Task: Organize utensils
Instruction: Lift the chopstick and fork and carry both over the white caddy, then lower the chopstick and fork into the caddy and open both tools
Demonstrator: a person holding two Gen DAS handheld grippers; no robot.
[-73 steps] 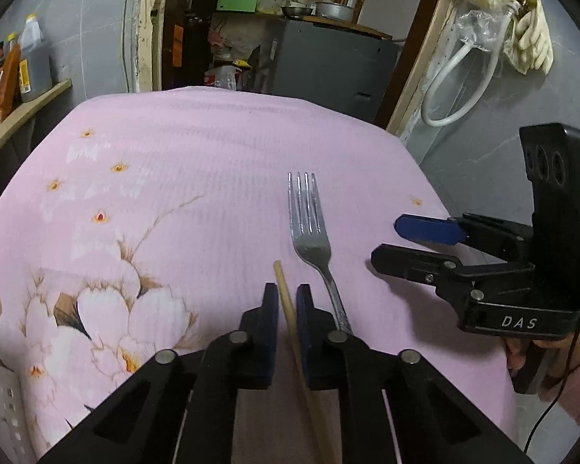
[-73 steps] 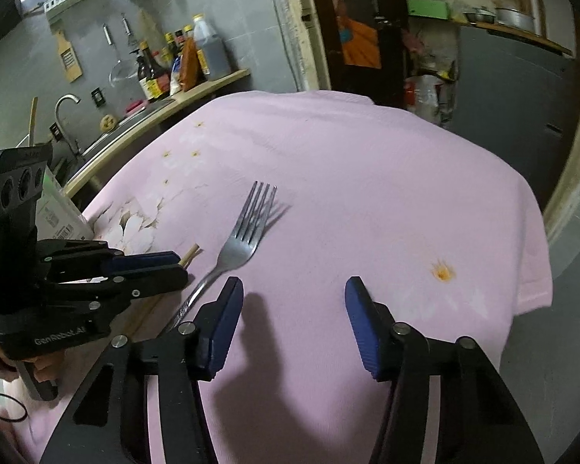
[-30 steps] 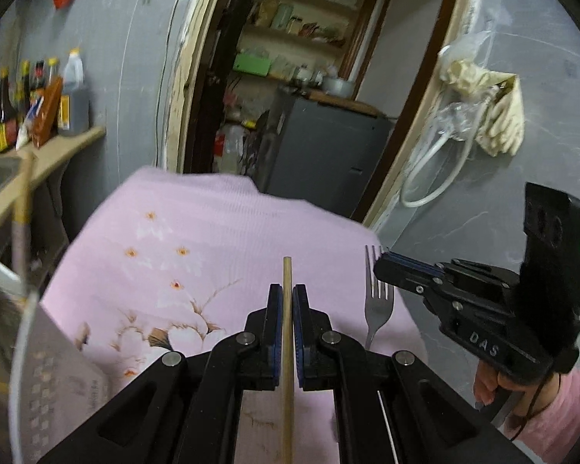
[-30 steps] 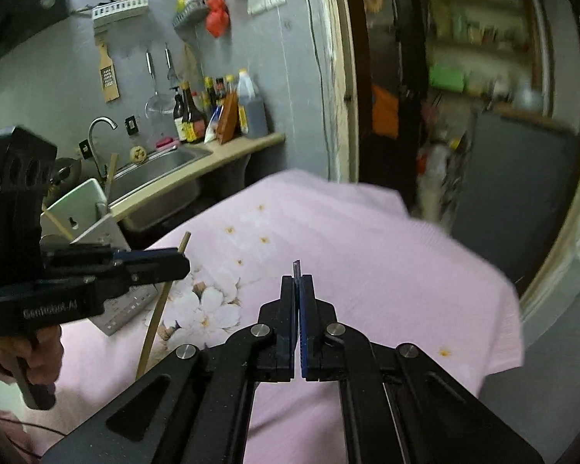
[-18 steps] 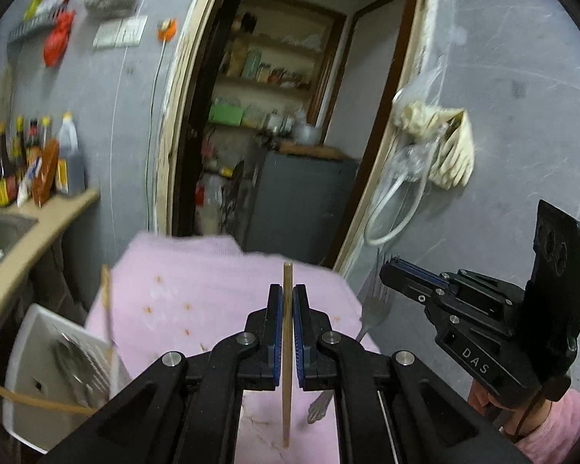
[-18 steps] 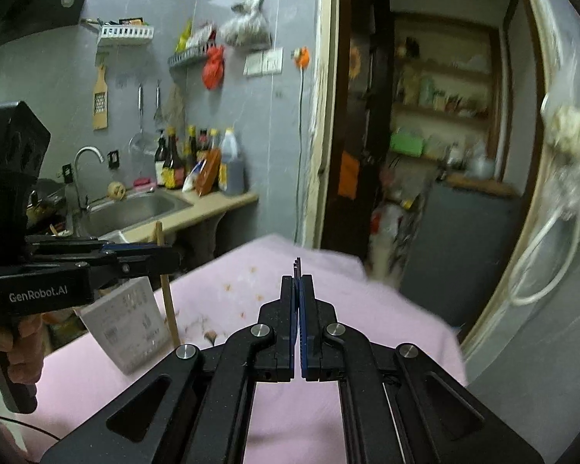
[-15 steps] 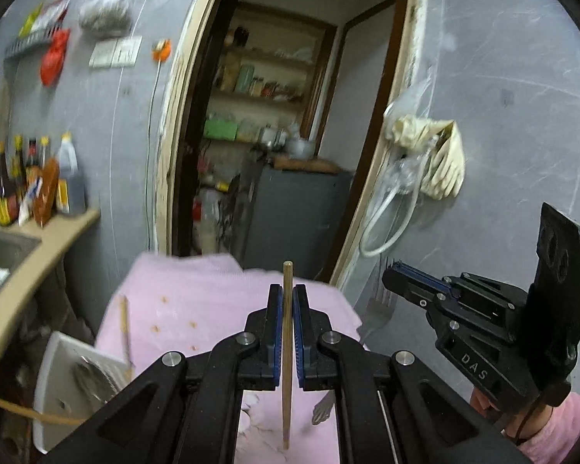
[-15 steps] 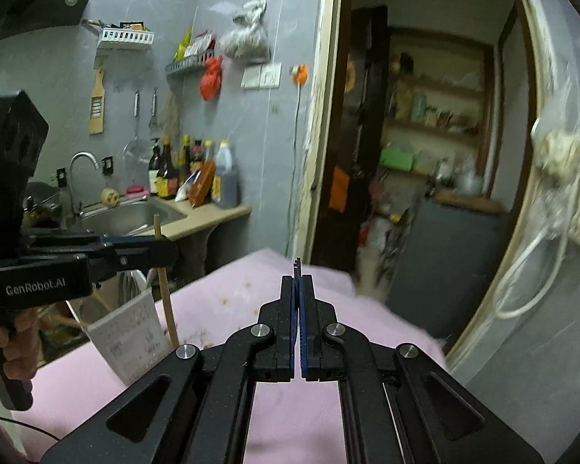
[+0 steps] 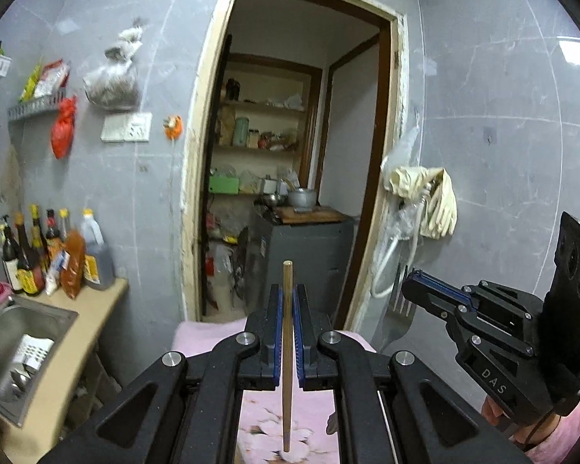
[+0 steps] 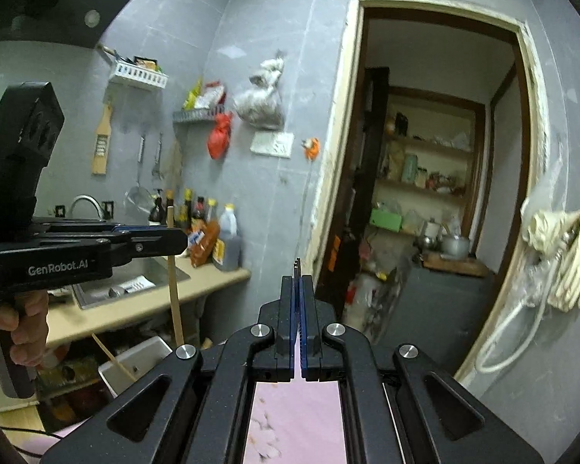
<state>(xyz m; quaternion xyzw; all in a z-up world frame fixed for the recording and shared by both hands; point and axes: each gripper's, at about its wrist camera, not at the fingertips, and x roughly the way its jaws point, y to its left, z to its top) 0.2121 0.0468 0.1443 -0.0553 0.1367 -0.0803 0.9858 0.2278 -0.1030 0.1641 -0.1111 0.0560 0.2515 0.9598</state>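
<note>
- The left gripper, low centre of its own view, pinches a wooden chopstick upright at mid-length; such a thin round stick could pivot or slide out if swung.
- The right gripper is pressed onto a fork, tines up at right of the left view; the narrow grip may let it twist.
- The white utensil holder, lower left, looks small: either piece could miss it.

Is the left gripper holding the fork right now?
No, the left gripper is shut on a wooden chopstick, while the fork hangs from the right gripper.
</note>
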